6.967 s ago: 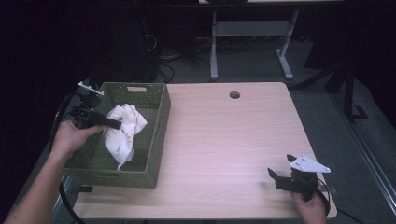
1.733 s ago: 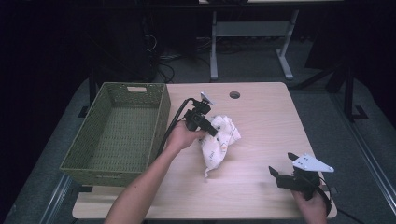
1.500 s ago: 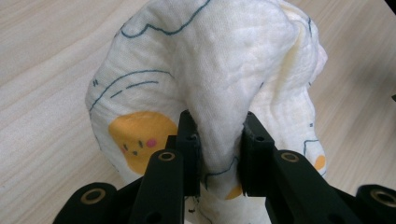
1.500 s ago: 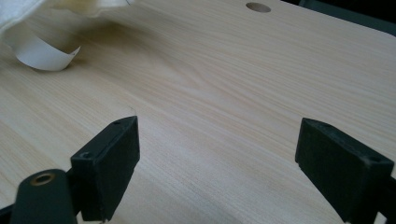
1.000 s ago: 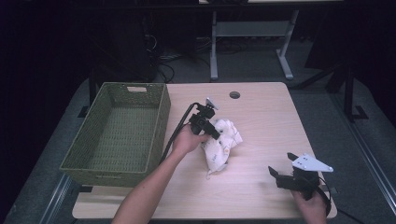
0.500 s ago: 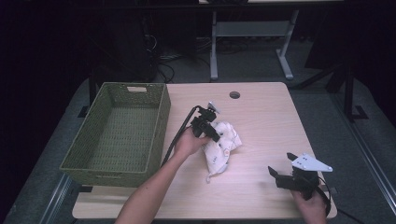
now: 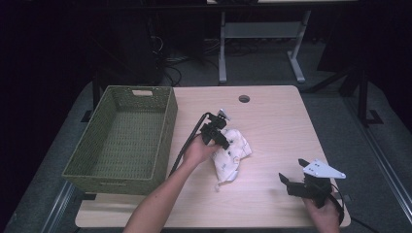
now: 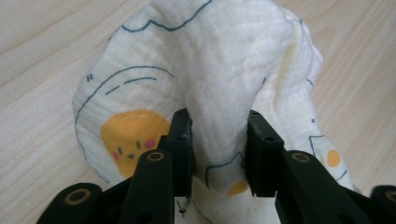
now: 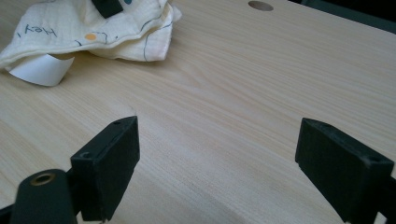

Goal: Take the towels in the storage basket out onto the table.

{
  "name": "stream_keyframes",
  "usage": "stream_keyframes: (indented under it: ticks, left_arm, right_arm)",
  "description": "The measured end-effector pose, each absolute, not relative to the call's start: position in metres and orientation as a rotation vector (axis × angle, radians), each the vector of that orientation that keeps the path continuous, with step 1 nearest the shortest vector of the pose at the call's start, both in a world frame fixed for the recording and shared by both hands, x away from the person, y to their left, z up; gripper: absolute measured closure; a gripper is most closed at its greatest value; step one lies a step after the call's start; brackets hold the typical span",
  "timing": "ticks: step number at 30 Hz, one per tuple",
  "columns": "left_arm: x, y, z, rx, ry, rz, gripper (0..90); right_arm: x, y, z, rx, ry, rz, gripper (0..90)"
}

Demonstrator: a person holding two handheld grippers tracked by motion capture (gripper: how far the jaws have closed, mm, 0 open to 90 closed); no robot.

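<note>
My left gripper (image 7: 224, 141) sits over the white printed cloth (image 7: 232, 154), which lies crumpled near the middle of the table (image 7: 272, 126), a little toward the near edge. In the left gripper view a raised fold of the cloth (image 8: 219, 88) stands between my jaws; they have just been opening, and the pads look to be barely touching it, if at all. The green woven basket (image 7: 121, 141) stands along the table's left edge, just beside my forearm, so there is little room on that side. My right gripper (image 7: 291, 182) hovers at the near right corner with jaws spread wide over bare wood (image 9: 219, 196) — nothing between them. The far half and the right side of the table lie open — only a round cable hole (image 7: 244, 99) near the far edge.
</note>
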State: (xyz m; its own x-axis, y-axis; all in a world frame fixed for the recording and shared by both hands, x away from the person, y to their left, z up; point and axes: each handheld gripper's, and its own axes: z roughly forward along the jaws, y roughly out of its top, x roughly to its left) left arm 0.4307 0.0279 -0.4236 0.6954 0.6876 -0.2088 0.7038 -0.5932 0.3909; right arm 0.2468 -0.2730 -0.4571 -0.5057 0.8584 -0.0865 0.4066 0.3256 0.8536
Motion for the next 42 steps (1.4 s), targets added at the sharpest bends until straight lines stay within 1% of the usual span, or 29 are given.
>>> stream_keyframes:
  ticks: [4, 12, 14, 22, 27, 32, 38, 42]
  left_arm:
    - [0.430, 0.029, -0.422, 2.449, 1.076, -0.030, 60.6]
    - [0.430, 0.031, -0.420, 2.441, 1.073, -0.024, 57.8]
    - [0.429, 0.031, -0.419, 2.441, 1.075, -0.010, 52.9]
    - [0.424, 0.031, -0.410, 2.423, 1.038, -0.019, 47.2]
    - [0.420, 0.030, -0.406, 2.425, 1.006, -0.004, 39.6]
    - [0.417, 0.032, -0.405, 2.406, 0.994, -0.006, 36.6]
    - [0.411, 0.034, -0.407, 2.383, 0.976, -0.020, 35.6]
    - [0.407, 0.036, -0.406, 2.377, 0.973, -0.007, 34.8]
  right_arm:
    - [0.247, -0.272, -0.457, 1.103, 2.060, 1.092, 13.4]
    - [0.246, -0.271, -0.458, 1.102, 2.066, 1.087, 13.4]
    - [0.247, -0.270, -0.458, 1.094, 2.071, 1.072, 13.3]
    - [0.247, -0.270, -0.457, 1.097, 2.070, 1.071, 13.3]
    - [0.248, -0.270, -0.458, 1.098, 2.071, 1.068, 13.4]
    - [0.248, -0.270, -0.458, 1.105, 2.066, 1.070, 13.3]
    - [0.248, -0.270, -0.458, 1.104, 2.068, 1.064, 13.3]
    - [0.247, -0.270, -0.457, 1.110, 2.065, 1.068, 13.4]
